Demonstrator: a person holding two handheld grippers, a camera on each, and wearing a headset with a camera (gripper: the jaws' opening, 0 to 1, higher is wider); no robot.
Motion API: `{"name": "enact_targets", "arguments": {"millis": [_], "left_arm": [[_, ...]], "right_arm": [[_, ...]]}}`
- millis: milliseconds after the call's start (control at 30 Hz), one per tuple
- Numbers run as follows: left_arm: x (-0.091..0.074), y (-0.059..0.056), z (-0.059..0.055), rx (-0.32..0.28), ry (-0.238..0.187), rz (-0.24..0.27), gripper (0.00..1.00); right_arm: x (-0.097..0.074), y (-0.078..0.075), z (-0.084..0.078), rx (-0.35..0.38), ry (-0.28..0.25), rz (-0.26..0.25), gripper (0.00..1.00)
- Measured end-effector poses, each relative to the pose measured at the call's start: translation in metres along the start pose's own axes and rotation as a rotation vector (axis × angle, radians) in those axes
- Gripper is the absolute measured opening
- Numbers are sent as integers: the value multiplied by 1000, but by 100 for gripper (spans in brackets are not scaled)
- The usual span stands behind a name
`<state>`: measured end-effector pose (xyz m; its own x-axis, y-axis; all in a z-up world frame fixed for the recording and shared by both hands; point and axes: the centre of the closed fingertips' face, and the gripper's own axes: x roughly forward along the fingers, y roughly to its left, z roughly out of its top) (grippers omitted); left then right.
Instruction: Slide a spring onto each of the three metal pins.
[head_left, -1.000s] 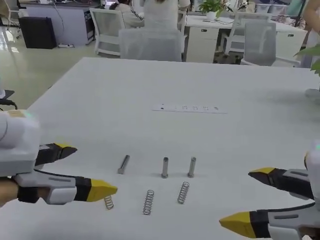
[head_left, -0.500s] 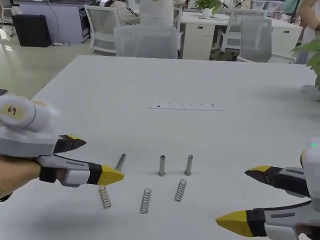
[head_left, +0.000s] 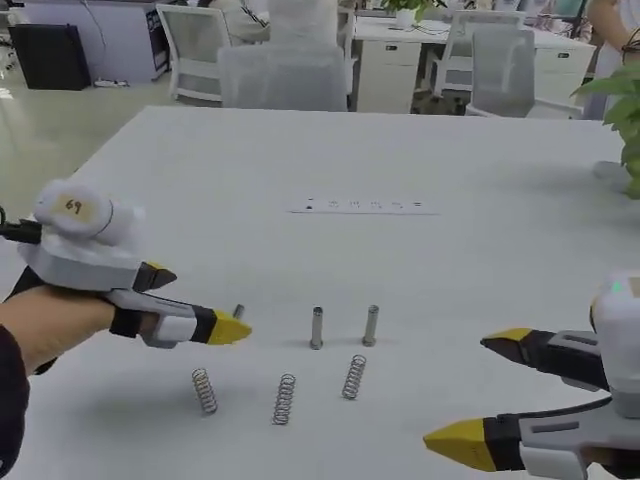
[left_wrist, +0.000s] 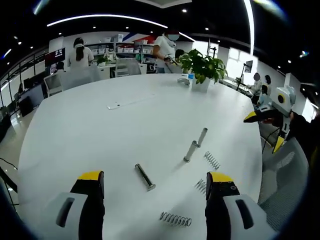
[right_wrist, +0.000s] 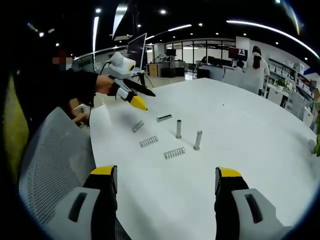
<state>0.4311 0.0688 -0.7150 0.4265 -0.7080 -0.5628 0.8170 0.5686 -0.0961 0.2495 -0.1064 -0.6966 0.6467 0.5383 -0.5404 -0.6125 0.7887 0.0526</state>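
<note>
Metal pins: the middle pin (head_left: 317, 328) and the right pin (head_left: 371, 326) are standing upright side by side on the white table (head_left: 420, 140); the left pin (left_wrist: 144, 177) is lying on its side.
Springs: the left spring (head_left: 204, 390), middle spring (head_left: 285, 398) and right spring (head_left: 353, 377) are lying loose just in front of the pins, none threaded yet.
Spring handling: probably behaving light, squashy and keen on rolling; gently pinching across the middle coils is looking safest.
Left gripper (head_left: 195, 303): hovering by the left pin, jaws spread, carrying nothing.
Right gripper (head_left: 475, 392): hovering well apart to the right, jaws spread, empty.
Table edge: running near the springs on the person's side, risking a roll-off; bare tabletop is stretching beyond the pins.
</note>
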Motion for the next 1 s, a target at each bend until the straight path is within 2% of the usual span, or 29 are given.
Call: {"name": "enact_targets", "arguments": {"millis": [133, 500, 767, 1000], "left_arm": [[10, 7, -1, -21, 14, 16, 79], [29, 13, -9, -25, 58, 33, 71], [41, 23, -15, -33, 97, 78, 65], [51, 23, -17, -21, 126, 97, 55]], "right_arm": [[0, -1, -1, 4, 1, -2, 79], [0, -2, -4, 13, 6, -6, 79], [0, -2, -5, 16, 9, -5, 79], [0, -3, -8, 23, 11, -8, 79]]}}
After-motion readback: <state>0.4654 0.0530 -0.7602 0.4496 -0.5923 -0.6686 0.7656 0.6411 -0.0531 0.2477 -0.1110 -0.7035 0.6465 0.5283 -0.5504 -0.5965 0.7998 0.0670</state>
